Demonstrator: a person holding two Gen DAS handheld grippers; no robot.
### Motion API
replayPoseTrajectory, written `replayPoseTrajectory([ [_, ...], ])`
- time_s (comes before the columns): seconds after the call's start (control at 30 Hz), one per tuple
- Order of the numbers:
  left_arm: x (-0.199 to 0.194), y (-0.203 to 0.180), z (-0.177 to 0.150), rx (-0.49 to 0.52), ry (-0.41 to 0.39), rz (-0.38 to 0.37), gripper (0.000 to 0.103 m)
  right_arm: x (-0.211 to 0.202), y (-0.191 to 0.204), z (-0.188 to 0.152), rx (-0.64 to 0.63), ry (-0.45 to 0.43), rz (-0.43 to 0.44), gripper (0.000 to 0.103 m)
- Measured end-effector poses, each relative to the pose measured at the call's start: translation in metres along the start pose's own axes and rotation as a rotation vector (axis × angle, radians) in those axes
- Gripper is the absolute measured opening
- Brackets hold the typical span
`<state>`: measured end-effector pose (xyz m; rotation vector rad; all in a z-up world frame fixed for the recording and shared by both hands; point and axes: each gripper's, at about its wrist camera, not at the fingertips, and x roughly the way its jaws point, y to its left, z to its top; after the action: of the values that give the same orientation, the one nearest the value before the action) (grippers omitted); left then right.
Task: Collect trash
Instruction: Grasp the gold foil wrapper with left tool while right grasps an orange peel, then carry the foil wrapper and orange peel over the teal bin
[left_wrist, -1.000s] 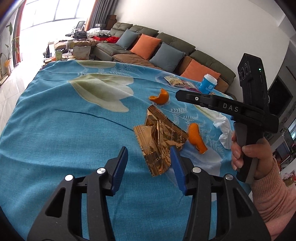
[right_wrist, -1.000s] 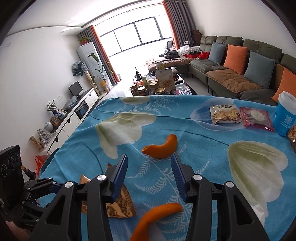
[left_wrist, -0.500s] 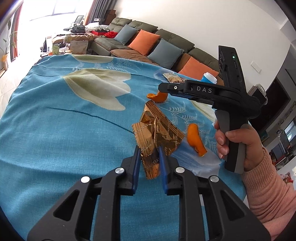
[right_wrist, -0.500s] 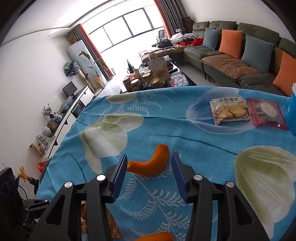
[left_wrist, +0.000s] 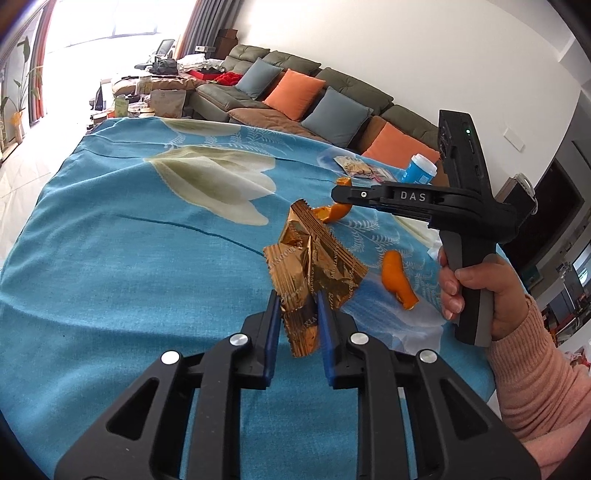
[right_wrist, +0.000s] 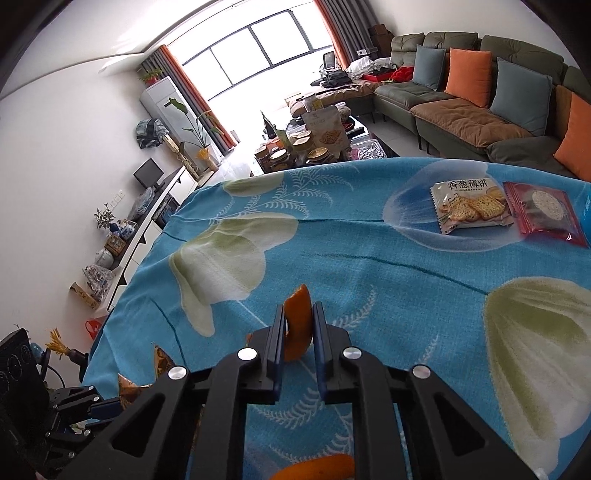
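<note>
My left gripper (left_wrist: 297, 301) is shut on a crumpled gold foil wrapper (left_wrist: 314, 258) and holds it just above the blue flowered tablecloth (left_wrist: 110, 258). My right gripper (right_wrist: 298, 317) is shut on a curved orange peel (right_wrist: 297, 325); it also shows in the left wrist view (left_wrist: 338, 210) under the right gripper's fingers (left_wrist: 354, 194). A second orange peel (left_wrist: 397, 278) lies on the cloth near the right hand and shows at the bottom of the right wrist view (right_wrist: 317, 469).
A cracker packet (right_wrist: 469, 206) and a red snack packet (right_wrist: 543, 210) lie at the far side of the table. A blue cup (left_wrist: 421, 171) stands beside them. A sofa with cushions (left_wrist: 314, 96) lies beyond the table.
Both grippers have closed: the left on the gold wrapper and lifted it, the right on the far orange peel after moving forward over it.
</note>
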<state>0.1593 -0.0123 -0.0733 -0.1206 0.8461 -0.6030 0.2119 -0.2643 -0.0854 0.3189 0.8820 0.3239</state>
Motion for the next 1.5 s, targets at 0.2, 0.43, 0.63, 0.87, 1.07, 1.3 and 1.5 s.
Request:
replayPoseTrajectory([
  [0.2,-0.015,0.007,-0.005,-0.016,-0.025,0.017,0.02,-0.016,0.01,-0.011,-0.012,-0.031,0.05,0.012],
  [0.43,-0.035,0.012,-0.012,-0.025,-0.054,0.044,0.02,-0.036,0.031,-0.025,-0.02,-0.075,0.131,0.012],
  [0.63,-0.051,0.017,-0.022,-0.031,-0.069,0.065,0.02,-0.046,0.044,-0.035,-0.018,-0.095,0.182,0.012],
  [0.87,-0.073,0.026,-0.034,-0.048,-0.088,0.097,0.02,-0.047,0.058,-0.043,-0.036,-0.096,0.209,0.012],
  [1.07,-0.087,0.035,-0.042,-0.068,-0.1,0.115,0.02,-0.042,0.074,-0.05,-0.06,-0.083,0.234,0.012],
  [1.3,-0.097,0.038,-0.048,-0.084,-0.111,0.135,0.02,-0.037,0.089,-0.056,-0.082,-0.068,0.265,0.012],
  [1.5,-0.107,0.041,-0.053,-0.094,-0.124,0.159,0.02,-0.032,0.102,-0.06,-0.099,-0.053,0.288,0.012],
])
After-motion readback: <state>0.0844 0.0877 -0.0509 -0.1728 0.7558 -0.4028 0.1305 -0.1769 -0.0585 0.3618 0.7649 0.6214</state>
